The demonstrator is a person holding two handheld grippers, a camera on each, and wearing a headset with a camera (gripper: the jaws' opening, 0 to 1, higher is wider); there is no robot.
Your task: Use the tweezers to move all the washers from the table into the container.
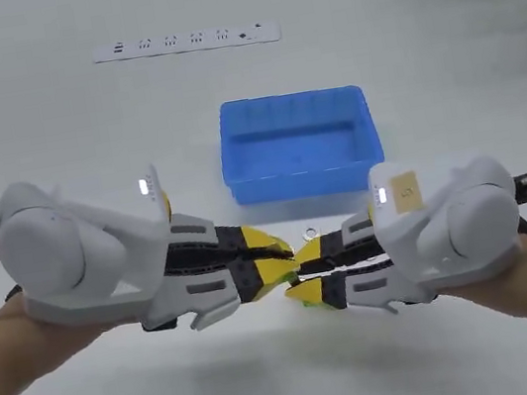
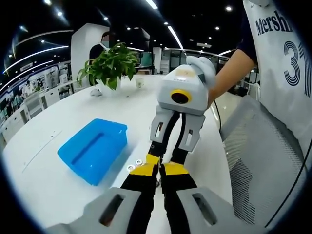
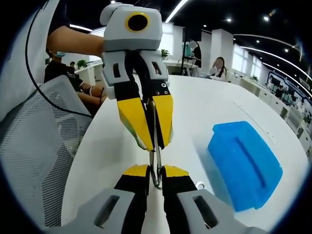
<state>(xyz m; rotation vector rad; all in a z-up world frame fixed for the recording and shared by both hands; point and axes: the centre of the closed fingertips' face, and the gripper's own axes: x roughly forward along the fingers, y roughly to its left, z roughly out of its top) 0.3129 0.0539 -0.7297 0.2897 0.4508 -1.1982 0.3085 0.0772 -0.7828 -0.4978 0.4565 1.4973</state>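
Head view: left gripper (image 1: 280, 253) and right gripper (image 1: 302, 269) are meeting tip to tip, both pinching tweezers (image 3: 156, 163) lengthwise. A washer (image 1: 310, 234) is lying just above, below the container (image 1: 301, 183).

Blue container (image 1: 301, 183), white table (image 1: 51, 121).

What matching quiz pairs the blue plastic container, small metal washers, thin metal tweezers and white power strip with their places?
1 blue plastic container
2 small metal washers
3 thin metal tweezers
4 white power strip

A clamped between yellow-tipped jaws
B far side of table, lying flat
C on table beside the container
D table's middle, open side up

Pairs: 1-D, 2-C, 3-A, 4-B
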